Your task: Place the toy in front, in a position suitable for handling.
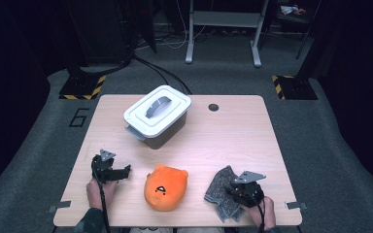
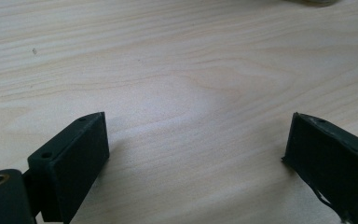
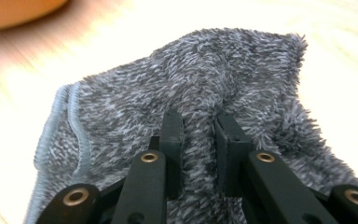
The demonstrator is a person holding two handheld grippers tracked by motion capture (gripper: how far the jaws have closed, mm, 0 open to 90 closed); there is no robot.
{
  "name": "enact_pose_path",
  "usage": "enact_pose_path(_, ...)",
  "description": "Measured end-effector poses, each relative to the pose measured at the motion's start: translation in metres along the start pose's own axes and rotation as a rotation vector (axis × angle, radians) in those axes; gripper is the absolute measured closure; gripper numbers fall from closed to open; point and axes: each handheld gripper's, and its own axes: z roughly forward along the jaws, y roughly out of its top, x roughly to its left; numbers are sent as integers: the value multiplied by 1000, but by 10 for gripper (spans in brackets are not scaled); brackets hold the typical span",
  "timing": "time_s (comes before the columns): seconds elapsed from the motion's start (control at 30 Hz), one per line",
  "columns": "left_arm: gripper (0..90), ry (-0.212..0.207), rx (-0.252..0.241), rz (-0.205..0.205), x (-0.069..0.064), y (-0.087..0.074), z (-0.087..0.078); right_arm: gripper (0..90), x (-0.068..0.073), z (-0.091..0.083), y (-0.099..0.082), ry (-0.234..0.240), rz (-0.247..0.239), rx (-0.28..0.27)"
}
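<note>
In the high view, a light wooden surface (image 1: pixel 233 141) sits in the middle of the frame. A white box with a grey handle on its lid (image 1: pixel 158 115) stands in the upper left part of the surface. An orange plush toy with a little face (image 1: pixel 165 187) lies near the bottom middle. The left gripper (image 1: pixel 124 171) is at the lower left, just beside the toy but not touching it, and a hand holds it from below. At the lower right lies a fuzzy grey cloth (image 1: pixel 222 191). The right gripper (image 1: pixel 234 188) sits on top of the cloth.

In the left gripper view, the two black jaws stand wide apart. Between them is bare wood (image 2: pixel 191 93) and nothing else.

In the right gripper view, the jaws are close together and pinch a raised fold of the grey cloth (image 3: pixel 191 88). The fold stands up between the pads. A light blue stitched edge (image 3: pixel 56 126) runs along the left side of the cloth. A blurry bit of the orange toy (image 3: pixel 14 11) shows in the upper left corner.
</note>
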Motion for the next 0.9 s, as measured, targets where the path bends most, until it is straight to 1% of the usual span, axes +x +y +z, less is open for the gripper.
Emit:
enact_pose_path(0.03, 58, 0, 0, 0, 0, 0, 0, 756, 0, -2, 1, 4, 8, -4)
enact_pose_path(0.1, 58, 1, 2, 2, 0, 0, 0, 756, -2, -8, 5, 11, 21, -29)
enact_pose_path(0.13, 58, 1, 2, 2, 0, 0, 0, 756, -2, -8, 5, 11, 21, -29)
enact_pose_path(0.17, 58, 0, 2, 1, 0, 0, 0, 756, -3, -11, 7, 3, 31, -42)
enact_pose_path(0.23, 58, 0, 2, 0, 0, 0, 0, 756, -4, -13, 8, 1, 25, -44)
enact_pose_path(0.27, 58, 1, 2, 1, 0, 0, 0, 756, -5, -15, 10, 2, 38, -44)
enact_pose_path(0.3, 58, 0, 2, 0, 0, 0, 0, 756, -6, -16, 11, -5, 36, -51)
enact_pose_path(0.37, 58, 1, 2, 0, 0, 0, 0, 755, -8, -21, 15, -17, 54, -68)
enact_pose_path(0.43, 58, 1, 2, 1, 0, 0, 0, 755, -11, -25, 18, -31, 60, -83)
enact_pose_path(0.57, 58, 0, 2, 1, 0, 0, 0, 754, -18, -32, 23, -62, 85, -96)
enact_pose_path(0.63, 58, 1, 2, 1, 0, 0, 0, 754, -23, -35, 25, -86, 94, -105)
enact_pose_path(0.77, 58, 0, 2, 1, 0, 0, 0, 751, -37, -43, 28, -123, 139, -122)
enact_pose_path(0.9, 58, 0, 2, 0, 0, 0, 0, 749, -51, -49, 29, -162, 176, -124)
